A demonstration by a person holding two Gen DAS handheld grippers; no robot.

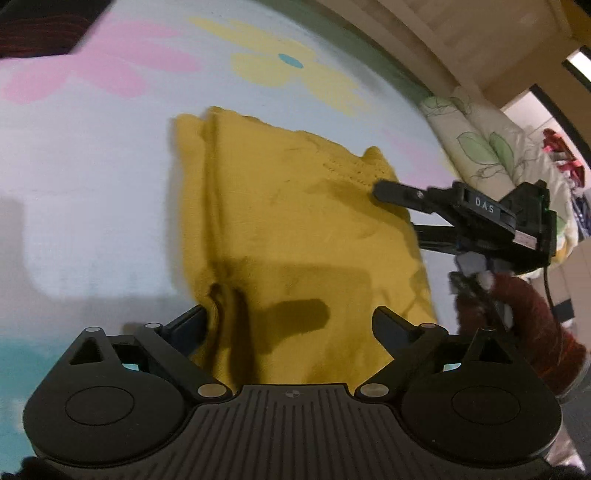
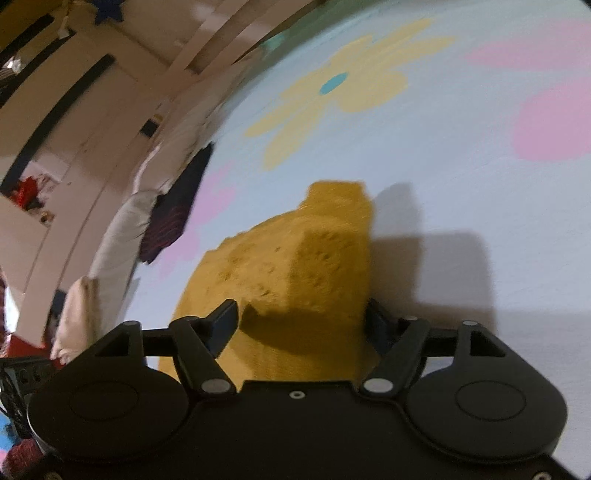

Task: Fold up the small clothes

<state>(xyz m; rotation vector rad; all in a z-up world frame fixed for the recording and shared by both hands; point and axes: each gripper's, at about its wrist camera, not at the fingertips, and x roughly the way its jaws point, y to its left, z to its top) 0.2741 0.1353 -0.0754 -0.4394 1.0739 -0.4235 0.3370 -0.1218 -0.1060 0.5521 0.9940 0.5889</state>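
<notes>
1. Left wrist view: yellow knit garment [image 1: 295,221], partly folded, lying flat on a pale blue bedsheet [image 1: 92,184] printed with pink and yellow flowers; a doubled edge runs along its left side
2. Same view: left gripper [image 1: 290,321] released, jaws wide apart over the near hem, nothing between them; right gripper [image 1: 402,210] reaches in from the right, its upper finger over the far right corner, whether it touches cannot be told
3. Same view, surroundings: leaf-print pillow [image 1: 480,147] at the bed's edge; dark striped cloth [image 1: 40,29] at top left
4. Right wrist view: right gripper [image 2: 299,317] released, jaws straddling a raised hump of the yellow knit garment [image 2: 295,266], not clenched on it
5. Handling, judged: light, soft, limp, non-fragile knit; layers may slip apart, so pinch both layers at corners or hem edges
</notes>
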